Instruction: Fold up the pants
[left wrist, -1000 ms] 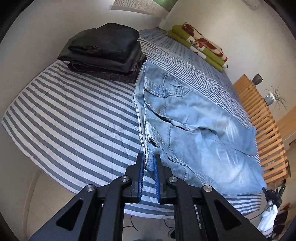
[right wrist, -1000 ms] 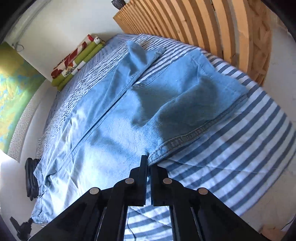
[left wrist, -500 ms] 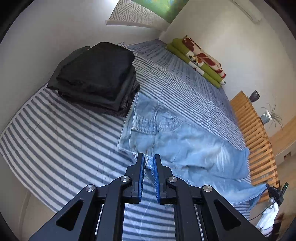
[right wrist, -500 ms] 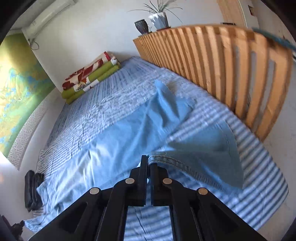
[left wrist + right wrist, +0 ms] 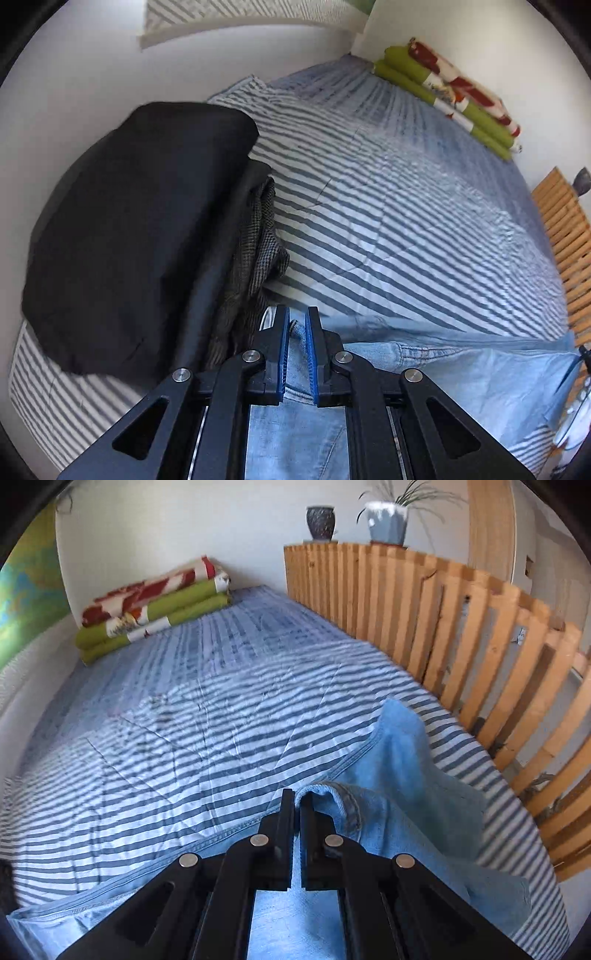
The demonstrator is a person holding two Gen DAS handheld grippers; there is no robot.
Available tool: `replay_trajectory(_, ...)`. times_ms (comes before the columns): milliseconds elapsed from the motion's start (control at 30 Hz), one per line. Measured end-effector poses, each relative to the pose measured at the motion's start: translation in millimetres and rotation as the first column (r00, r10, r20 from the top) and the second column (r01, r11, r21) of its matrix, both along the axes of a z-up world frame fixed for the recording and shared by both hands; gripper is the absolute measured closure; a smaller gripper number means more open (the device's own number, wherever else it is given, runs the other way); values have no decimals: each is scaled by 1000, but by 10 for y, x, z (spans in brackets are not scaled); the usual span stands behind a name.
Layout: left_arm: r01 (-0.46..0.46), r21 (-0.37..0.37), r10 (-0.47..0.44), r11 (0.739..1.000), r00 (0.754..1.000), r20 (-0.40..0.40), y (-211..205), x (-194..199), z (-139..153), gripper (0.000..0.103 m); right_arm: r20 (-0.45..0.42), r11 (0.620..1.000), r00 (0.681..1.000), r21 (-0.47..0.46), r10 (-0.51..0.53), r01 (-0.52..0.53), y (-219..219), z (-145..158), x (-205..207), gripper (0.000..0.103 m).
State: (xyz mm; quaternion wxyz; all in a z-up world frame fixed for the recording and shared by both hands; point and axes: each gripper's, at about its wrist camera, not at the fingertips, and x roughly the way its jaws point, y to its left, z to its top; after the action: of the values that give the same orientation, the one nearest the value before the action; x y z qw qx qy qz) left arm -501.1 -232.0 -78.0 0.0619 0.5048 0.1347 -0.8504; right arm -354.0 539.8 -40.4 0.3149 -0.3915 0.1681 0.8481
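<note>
Light blue jeans (image 5: 461, 373) lie folded along the near edge of the striped bed (image 5: 406, 221). My left gripper (image 5: 296, 325) is shut on the waistband end of the jeans, right beside a stack of dark clothes (image 5: 140, 236). In the right wrist view my right gripper (image 5: 297, 801) is shut on a hem of the jeans (image 5: 399, 830), whose cloth bunches up to the right of the fingers. A seam edge of the denim runs to the lower left across the striped bed (image 5: 184, 738). Most of the jeans is hidden under the grippers.
A wooden slatted rail (image 5: 480, 646) borders the bed's right side, with two pots (image 5: 384, 520) on top. A folded green and red blanket (image 5: 155, 605) lies at the far end by the wall. The dark stack fills the bed's left corner.
Both grippers have carried the jeans' edges far across the bed, doubling the jeans over. The left one now sits beside the dark stack. The right one swung toward the bed's middle.
</note>
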Motion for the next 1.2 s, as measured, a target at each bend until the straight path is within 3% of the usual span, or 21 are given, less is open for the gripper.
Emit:
replay_trajectory(167, -6, -51, 7, 999, 999, 38, 61, -234, -318, 94, 59, 1000, 998, 26, -18, 17, 53, -423, -346, 101)
replay_trajectory(367, -2, -84, 9, 996, 997, 79, 24, -280, -520, 90, 58, 999, 998, 39, -25, 22, 61, -541, -570, 101)
replay_trajectory(467, -5, -130, 14, 991, 998, 64, 12, -271, -406, 90, 38, 998, 999, 68, -10, 7, 19, -447, -681, 101)
replay_trajectory(500, -20, -142, 29, 990, 998, 58, -21, -256, -343, 81, 52, 996, 999, 90, 3, -8, -17, -441, -739, 101)
replay_trajectory(567, -38, -89, 43, 995, 998, 53, -103, -200, -230, 61, 149, 992, 986, 89, 72, -85, -83, -529, -894, 98)
replay_trajectory(633, -21, -101, 24, 995, 999, 30, -114, -87, -91, 60, 234, 989, 964, 53, 124, -140, -111, -623, -962, 93)
replay_trajectory(700, -5, -138, 7, 990, 1000, 15, -79, 44, 27, 60, 249, 984, 953, -11, 176, -178, -113, -611, -897, 85)
replay_trajectory(867, 105, -112, -106, 988, 994, -10, 235, 397, 219, 58, 170, 954, 939, -88, 299, -288, -92, -189, -272, 75)
replay_trajectory(1000, 259, -127, -261, 957, 965, 5, 808, 655, 137, 58, 96, 962, 958, -75, 269, -263, 101, 162, 608, 62)
replay_trajectory(1100, 367, -143, -364, 919, 930, 47, 1313, 819, -72, 58, 85, 975, 975, -101, 205, -197, 317, 106, 1263, 62)
replay_trajectory(1200, 435, -125, -423, 892, 899, 112, 1719, 817, -403, 58, 104, 982, 978, -75, 179, -171, 433, -113, 1666, 62)
